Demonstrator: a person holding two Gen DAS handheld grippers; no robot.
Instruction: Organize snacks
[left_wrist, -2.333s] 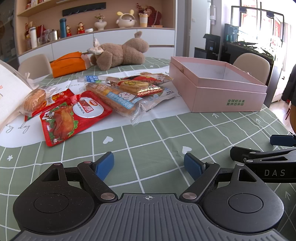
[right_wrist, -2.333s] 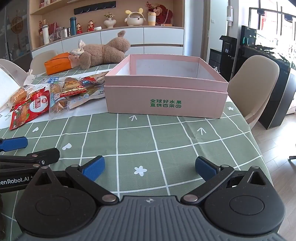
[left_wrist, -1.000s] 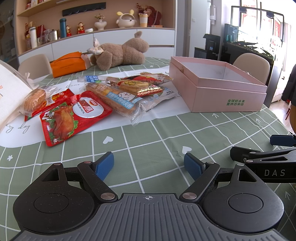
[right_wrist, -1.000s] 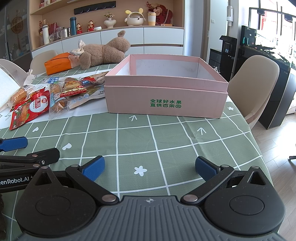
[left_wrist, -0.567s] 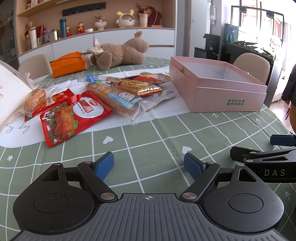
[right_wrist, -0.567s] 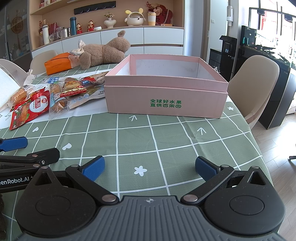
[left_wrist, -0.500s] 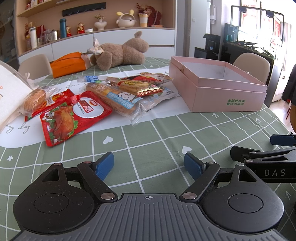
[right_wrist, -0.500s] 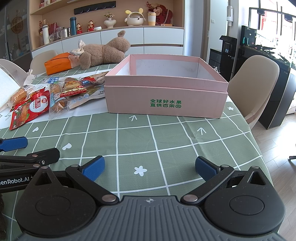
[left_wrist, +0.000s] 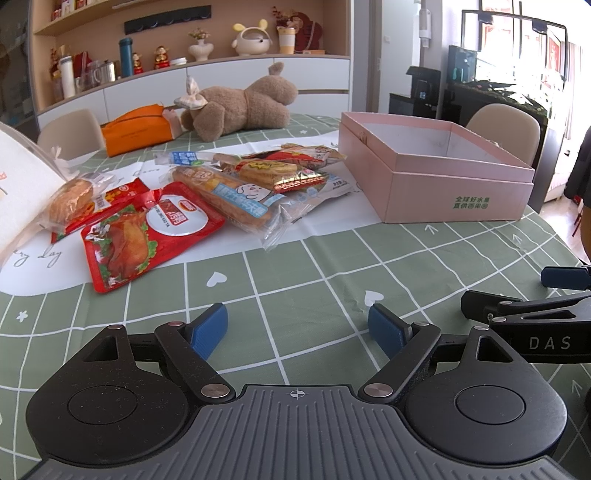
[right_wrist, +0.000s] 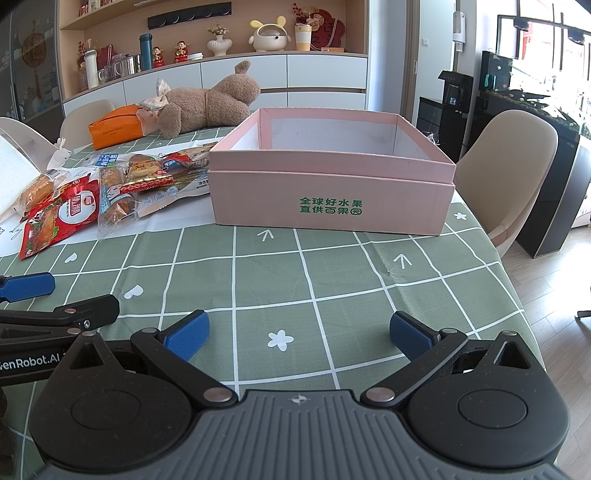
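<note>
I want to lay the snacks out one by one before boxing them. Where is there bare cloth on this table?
Bare checked tablecloth lies between both open tongs and the pink box, running left to the red chicken packet. The box shows nothing inside in these views. It is crowded left of the box, where the snack pile overlaps on a white sheet, with the teddy bear behind.

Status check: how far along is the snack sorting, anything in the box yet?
Nothing looks done: the pink box shows only bare walls. Nothing is in hand; the left tongs and right tongs are open over the tablecloth. The snack packets, including the red chicken pouch, lie beside the box.
</note>
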